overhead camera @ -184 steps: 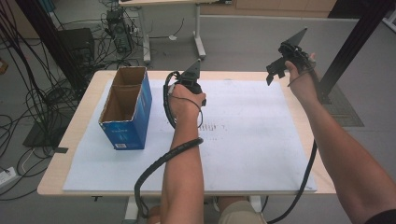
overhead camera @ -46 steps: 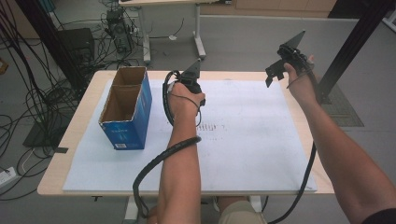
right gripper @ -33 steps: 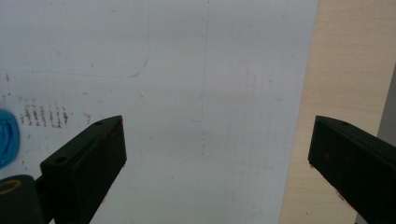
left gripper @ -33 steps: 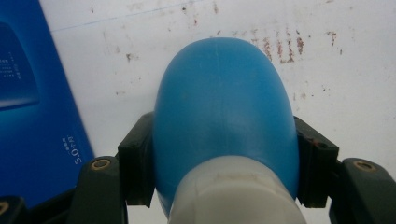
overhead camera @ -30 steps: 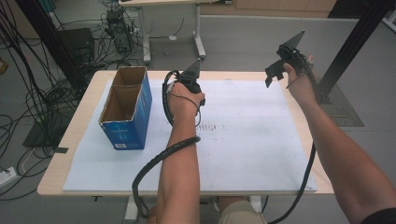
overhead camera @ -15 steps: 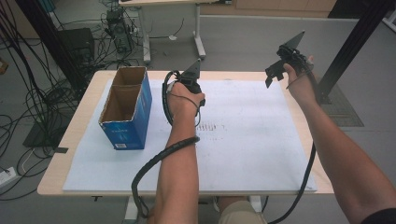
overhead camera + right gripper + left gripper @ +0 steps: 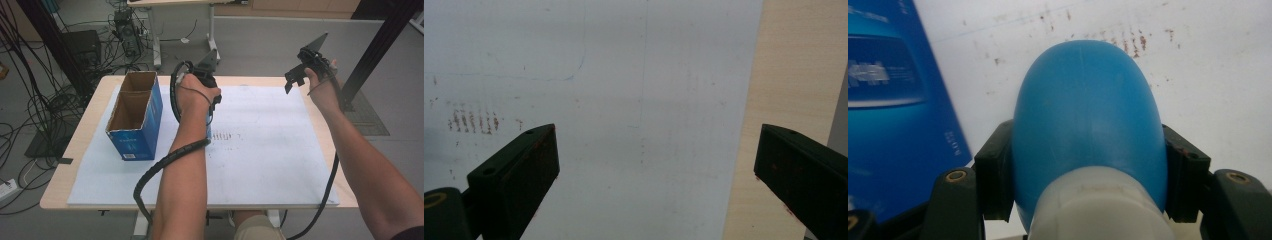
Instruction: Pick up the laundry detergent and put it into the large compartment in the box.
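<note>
Two grippers, one blue cardboard box [image 7: 135,117] and one blue-and-white bottle are in sight. The left gripper view shows the bottle [image 7: 1088,125] squeezed between the left gripper [image 7: 1087,172]'s jaws, hanging over the white mat [image 7: 1208,75] beside the box. The high view has that gripper [image 7: 212,102] near the table's far edge. The right gripper [image 7: 656,170] gapes wide, holding nothing, above the mat's right edge.

Your left gripper [image 7: 212,107] hangs over the white mat [image 7: 260,150] near the middle of the wooden table [image 7: 90,107], jaws pointing down, what they hold hidden by your hand. The open blue cardboard box [image 7: 136,117] stands just to its left. Your right gripper [image 7: 295,80] is raised above the table's far right corner.
</note>
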